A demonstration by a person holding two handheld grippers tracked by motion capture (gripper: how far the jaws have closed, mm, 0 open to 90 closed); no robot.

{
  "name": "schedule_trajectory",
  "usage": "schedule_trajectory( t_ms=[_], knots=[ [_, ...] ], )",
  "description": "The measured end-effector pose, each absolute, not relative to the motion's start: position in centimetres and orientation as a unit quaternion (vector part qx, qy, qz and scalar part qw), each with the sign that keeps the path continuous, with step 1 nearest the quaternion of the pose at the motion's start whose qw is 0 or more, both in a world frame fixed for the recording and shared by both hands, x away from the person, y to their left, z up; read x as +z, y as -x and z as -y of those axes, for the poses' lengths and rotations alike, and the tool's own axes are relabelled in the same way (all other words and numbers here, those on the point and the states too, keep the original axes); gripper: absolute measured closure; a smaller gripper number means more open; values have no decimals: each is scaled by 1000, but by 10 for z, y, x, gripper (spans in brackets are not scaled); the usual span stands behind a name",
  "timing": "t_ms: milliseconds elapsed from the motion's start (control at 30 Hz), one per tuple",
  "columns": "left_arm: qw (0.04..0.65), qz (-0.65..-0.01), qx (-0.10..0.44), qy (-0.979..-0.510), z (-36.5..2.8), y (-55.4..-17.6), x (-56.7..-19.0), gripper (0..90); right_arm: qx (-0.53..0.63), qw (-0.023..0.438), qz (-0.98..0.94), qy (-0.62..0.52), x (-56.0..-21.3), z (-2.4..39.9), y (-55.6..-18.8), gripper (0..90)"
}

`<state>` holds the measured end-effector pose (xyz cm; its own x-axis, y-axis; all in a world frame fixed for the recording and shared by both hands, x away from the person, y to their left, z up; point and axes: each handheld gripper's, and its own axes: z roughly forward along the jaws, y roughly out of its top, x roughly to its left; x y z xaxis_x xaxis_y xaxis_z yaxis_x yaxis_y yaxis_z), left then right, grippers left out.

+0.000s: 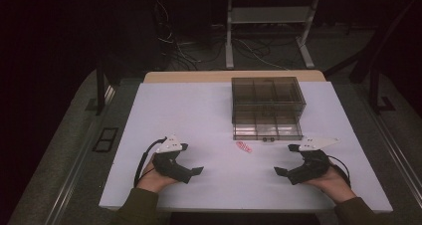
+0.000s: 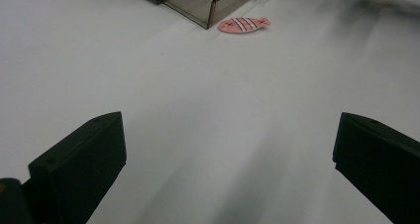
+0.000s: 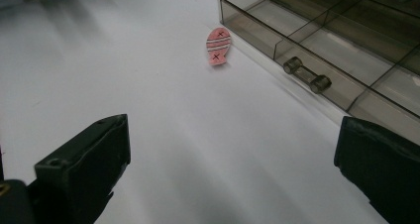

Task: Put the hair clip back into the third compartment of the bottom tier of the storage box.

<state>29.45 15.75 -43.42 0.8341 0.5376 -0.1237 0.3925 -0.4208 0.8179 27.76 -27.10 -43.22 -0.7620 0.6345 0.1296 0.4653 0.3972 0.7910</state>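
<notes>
A small pink fish-shaped piece (image 1: 244, 147) with dark stripes and two crosses lies flat on the white table (image 1: 209, 115), just in front of a smoky clear drawer box (image 1: 267, 99). The box's lower drawer (image 1: 267, 126) is pulled out, its small bar handle (image 3: 306, 75) facing me. The fish (image 2: 243, 24) lies far ahead of my left gripper (image 1: 191, 159), which rests near the table's front left, open and empty. My right gripper (image 1: 282, 159) rests at the front right, open and empty, with the fish (image 3: 217, 46) ahead of it to the left and the drawer (image 3: 317, 40) to the right.
The drawer is split into several compartments. Beyond the table's far edge stand a metal rack's legs (image 1: 229, 36) and loose cables (image 1: 179, 46) on the floor. A dark frame post (image 1: 101, 88) stands at the table's left rear corner.
</notes>
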Motion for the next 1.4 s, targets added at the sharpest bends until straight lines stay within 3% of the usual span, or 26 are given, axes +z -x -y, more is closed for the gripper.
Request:
schedule_trajectory(
  t_ms=[800, 1033, 1400],
  knots=[
    [463, -282, 80, -836, -158, -291, -434, 0, 428, 82, -844, -313, -426, 247, -294, 4],
    [462, -281, 79, -837, -158, -291, -434, 0, 428, 81, -847, -305, -423, 241, -297, 128],
    [464, -282, 79, -836, -157, -291, -434, 0, 419, 85, -853, -298, -423, 227, -307, 242]
  ],
)
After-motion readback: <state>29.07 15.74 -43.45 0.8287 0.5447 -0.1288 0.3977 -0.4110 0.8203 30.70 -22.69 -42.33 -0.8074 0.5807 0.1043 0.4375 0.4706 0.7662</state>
